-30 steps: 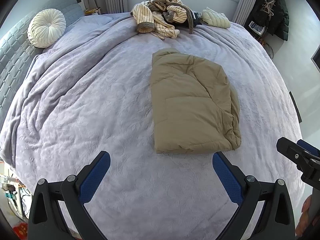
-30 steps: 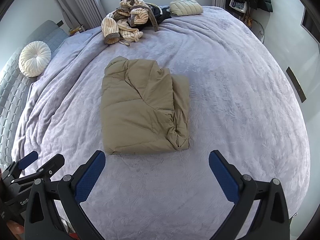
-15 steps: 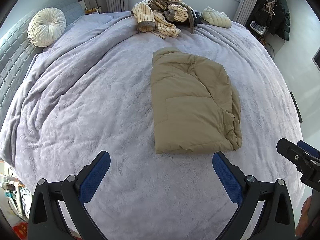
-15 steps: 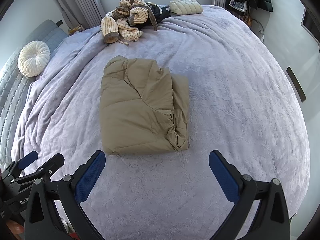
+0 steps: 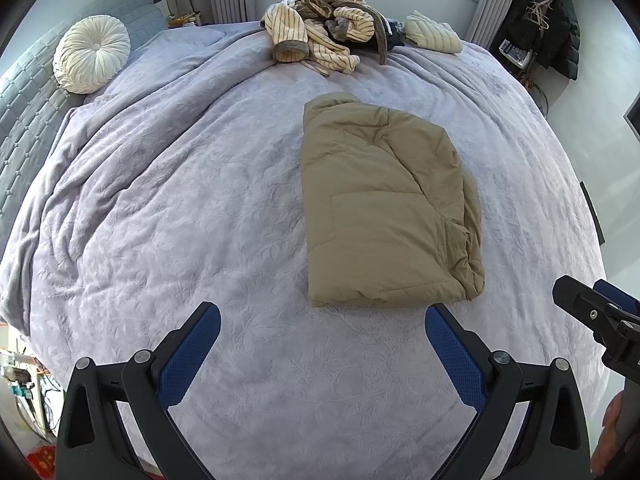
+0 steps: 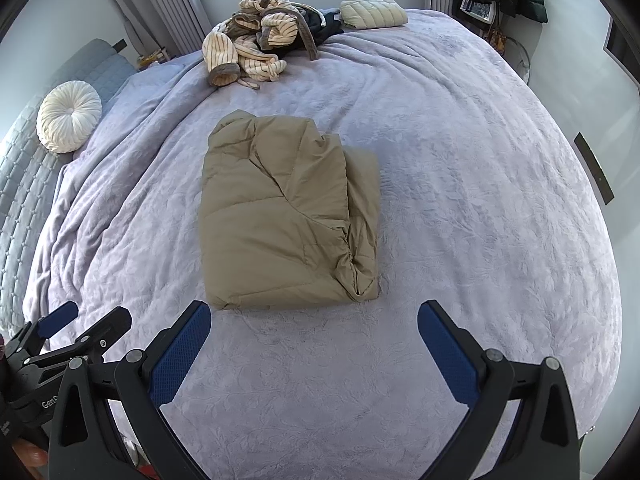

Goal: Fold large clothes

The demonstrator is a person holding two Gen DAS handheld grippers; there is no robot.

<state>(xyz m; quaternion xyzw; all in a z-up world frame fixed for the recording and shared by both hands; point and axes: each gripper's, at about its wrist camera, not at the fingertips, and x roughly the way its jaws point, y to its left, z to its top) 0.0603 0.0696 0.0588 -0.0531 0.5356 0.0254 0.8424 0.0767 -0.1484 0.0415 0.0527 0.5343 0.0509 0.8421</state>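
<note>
**Folded jacket lies ahead of both open grippers**

At the far left a round white cushion (image 5: 91,54) leans on the grey headboard (image 5: 24,92), well apart from anything in play. The left gripper (image 5: 322,334) hovers over the near edge of the bed (image 5: 168,216), its blue fingers (image 5: 188,354) spread wide and holding nothing. Moving right, the tan jacket (image 5: 380,204) rests flat on the lilac cover as a folded bundle, its long axis running away from the person, from the near hem toward the window. Its near hem sits just beyond the left gripper's right-hand finger, so the bundle lies ahead and to the right of that gripper. Further right, the right gripper (image 6: 314,332) is likewise spread wide and empty (its left finger points almost at the jacket's near-left corner), and from it the jacket lies ahead and slightly left. The bundle therefore sits between the two, neither clearly nearer. Beyond it, a heap of striped clothing (image 5: 320,26) and a pale folded garment (image 5: 432,34) wait near the window, probably next in line.
</note>
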